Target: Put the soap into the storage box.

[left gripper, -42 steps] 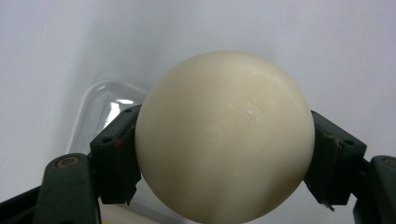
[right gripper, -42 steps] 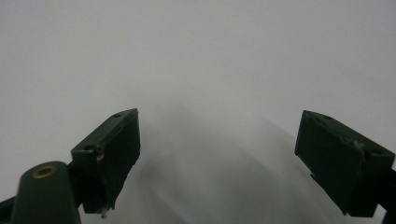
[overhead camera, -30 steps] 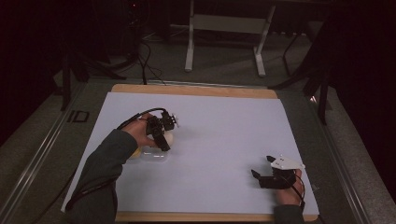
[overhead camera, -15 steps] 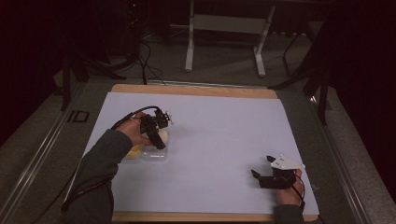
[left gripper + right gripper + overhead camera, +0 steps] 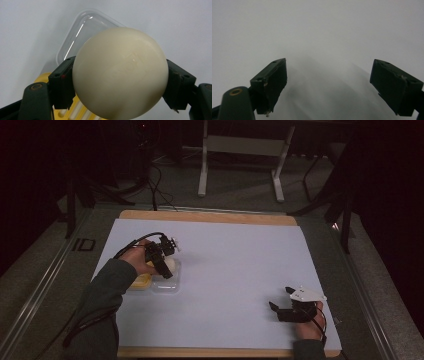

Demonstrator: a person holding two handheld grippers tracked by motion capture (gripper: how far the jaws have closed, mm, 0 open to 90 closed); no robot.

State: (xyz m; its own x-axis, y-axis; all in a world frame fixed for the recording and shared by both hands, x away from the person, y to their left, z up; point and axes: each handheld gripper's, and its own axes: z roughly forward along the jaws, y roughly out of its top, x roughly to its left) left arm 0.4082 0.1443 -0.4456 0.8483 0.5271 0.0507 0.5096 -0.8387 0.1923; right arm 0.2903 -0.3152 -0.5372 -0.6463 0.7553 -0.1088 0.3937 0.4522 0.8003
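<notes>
Left tongs (image 5: 120, 82): seen in the left gripper view, the two black jaws stand partly apart and press on either side of a cream ball (image 5: 120, 75), which sits between them and is gripped.
Cream ball: smooth, glossy and round; in the high view it lies left of centre in the frame (image 5: 169, 265), just above the clear container.
Clear container (image 5: 82, 32): an empty see-through plastic tub with rounded corners, in the upper left of the left gripper view behind the ball; in the high view it sits on the white sheet, left of centre (image 5: 166, 284).
Yellow piece (image 5: 75, 111): a ribbed yellow plastic thing at the lower left of the left gripper view, touching the clear container's side; what it is I cannot tell.
Right tongs (image 5: 329, 85): jaws wide apart with nothing between them, over bare white sheet; in the high view they rest at the lower right of the frame (image 5: 280, 310), well apart from the ball.
Table (image 5: 240, 265): a white sheet covers it, with a wooden edge along the top.
</notes>
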